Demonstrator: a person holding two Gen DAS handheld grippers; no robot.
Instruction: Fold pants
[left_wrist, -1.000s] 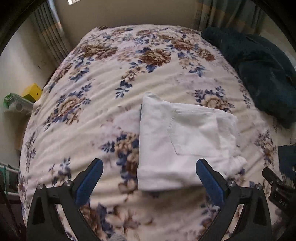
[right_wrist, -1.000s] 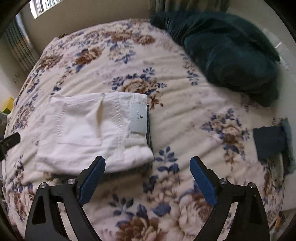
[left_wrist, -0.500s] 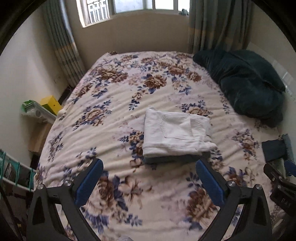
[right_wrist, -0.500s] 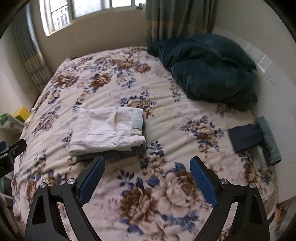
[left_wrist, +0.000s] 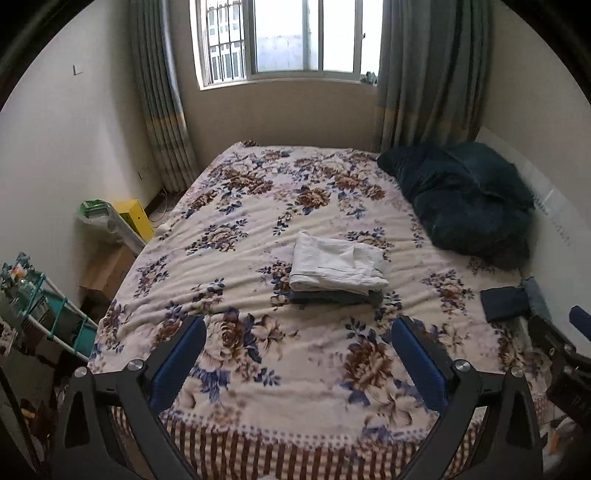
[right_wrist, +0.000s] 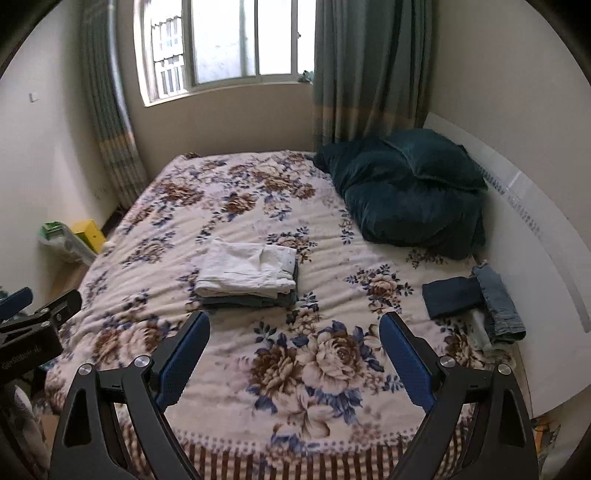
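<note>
2 folded pants (left_wrist: 338, 266), stacked

left gripper (left_wrist: 298, 349): black frame, blue pads, shiny round screws
right gripper (right_wrist: 294, 345): same black, blue, screws

The folded pants (left_wrist: 338, 264) lie mid-bed on top of another folded garment (left_wrist: 334, 297), on the bedspread (left_wrist: 258, 221). A pillow heap (left_wrist: 465, 203) sits at two o'clock, more folded clothes (right_wrist: 472, 299) at three (bed's edge), window (left_wrist: 280, 37) at twelve.
</note>
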